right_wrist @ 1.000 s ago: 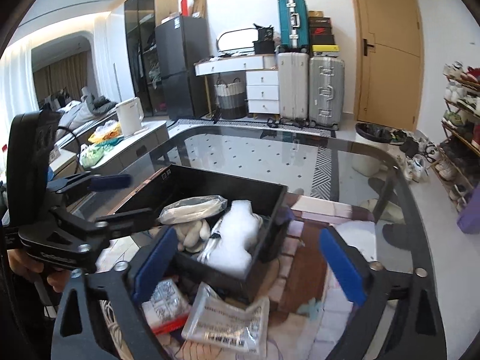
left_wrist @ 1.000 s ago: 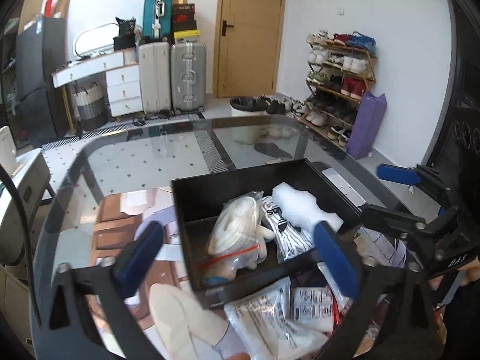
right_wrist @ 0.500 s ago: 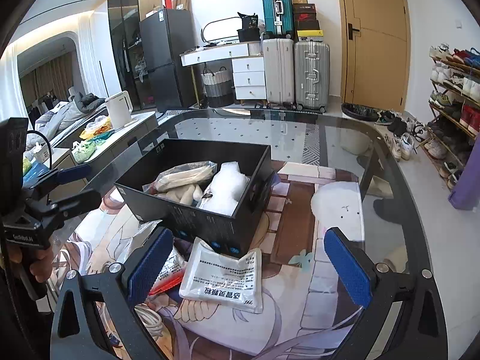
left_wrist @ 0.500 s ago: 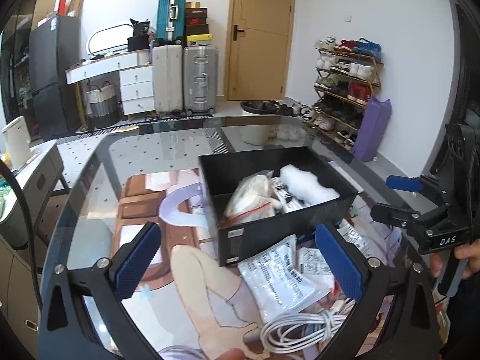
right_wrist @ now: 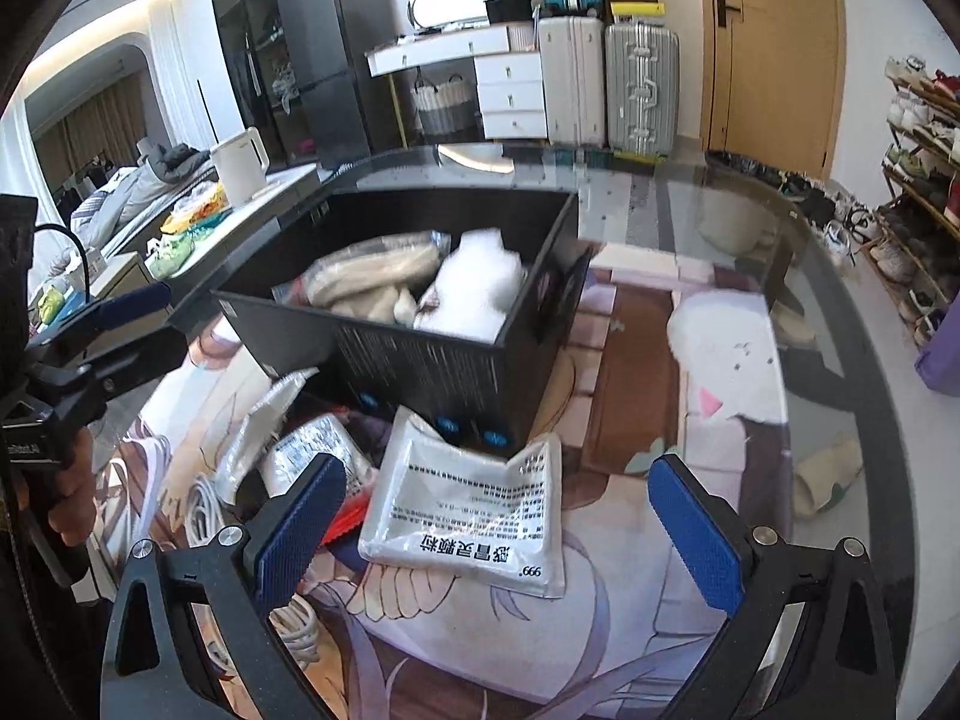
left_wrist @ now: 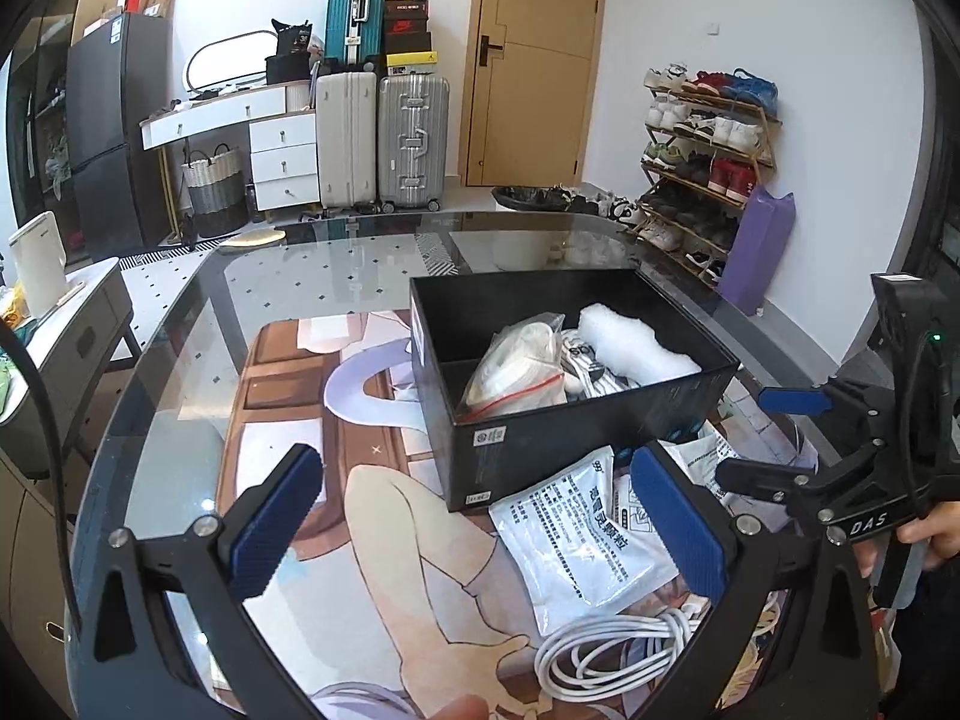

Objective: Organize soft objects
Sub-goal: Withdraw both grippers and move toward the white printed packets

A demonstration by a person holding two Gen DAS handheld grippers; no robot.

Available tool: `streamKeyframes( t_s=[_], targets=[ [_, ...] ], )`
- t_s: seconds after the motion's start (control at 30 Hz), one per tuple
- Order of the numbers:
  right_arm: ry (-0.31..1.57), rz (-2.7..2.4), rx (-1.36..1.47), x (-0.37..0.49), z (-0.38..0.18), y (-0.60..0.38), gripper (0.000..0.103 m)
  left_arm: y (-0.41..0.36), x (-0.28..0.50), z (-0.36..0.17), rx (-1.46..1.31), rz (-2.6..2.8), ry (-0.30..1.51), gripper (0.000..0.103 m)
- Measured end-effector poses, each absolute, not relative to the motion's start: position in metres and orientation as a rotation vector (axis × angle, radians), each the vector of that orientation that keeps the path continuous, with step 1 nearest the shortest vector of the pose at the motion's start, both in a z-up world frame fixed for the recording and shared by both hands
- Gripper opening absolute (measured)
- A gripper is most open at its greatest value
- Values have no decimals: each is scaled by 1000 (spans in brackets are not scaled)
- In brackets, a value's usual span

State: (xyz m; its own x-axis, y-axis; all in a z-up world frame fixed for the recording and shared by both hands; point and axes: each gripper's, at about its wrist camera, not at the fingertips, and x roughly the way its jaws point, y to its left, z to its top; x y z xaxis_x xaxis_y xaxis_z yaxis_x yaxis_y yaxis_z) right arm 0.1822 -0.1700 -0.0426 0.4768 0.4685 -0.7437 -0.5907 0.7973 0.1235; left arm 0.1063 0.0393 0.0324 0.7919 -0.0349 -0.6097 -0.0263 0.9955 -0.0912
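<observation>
A black box [left_wrist: 576, 438] [right_wrist: 420, 360] stands on the glass table and holds a bagged cream plush [left_wrist: 516, 363] [right_wrist: 372, 276], a striped item [left_wrist: 591, 369] and a white foam piece [left_wrist: 636, 339] [right_wrist: 474, 282]. In front of it lie a white printed pouch [left_wrist: 576, 534] [right_wrist: 474, 516], further pouches [right_wrist: 312, 456] and a coiled white cable [left_wrist: 612, 654] [right_wrist: 204, 510]. My left gripper [left_wrist: 474, 516] is open and empty, held back from the box. Over the white pouch my right gripper [right_wrist: 498, 531] is open and empty.
A printed mat [left_wrist: 360, 456] covers the glass table [left_wrist: 180, 324]. A beige soft item [right_wrist: 828, 474] lies on the table to the right. Suitcases, a drawer unit, a door and a shoe rack stand beyond the table. A hand holds each gripper's handle.
Both grippers have pulled back from the box and now sit lower and nearer the table's front. The pouches and cable have come into fuller view. The box contents have not moved.
</observation>
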Motion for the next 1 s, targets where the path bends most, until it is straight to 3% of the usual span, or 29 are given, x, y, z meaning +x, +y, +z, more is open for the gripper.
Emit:
streamKeyframes(
  t_s=[1.0],
  targets=[
    [948, 622, -294, 187, -82, -129, 102, 29, 107, 26, -68, -27, 693, 103]
  ],
)
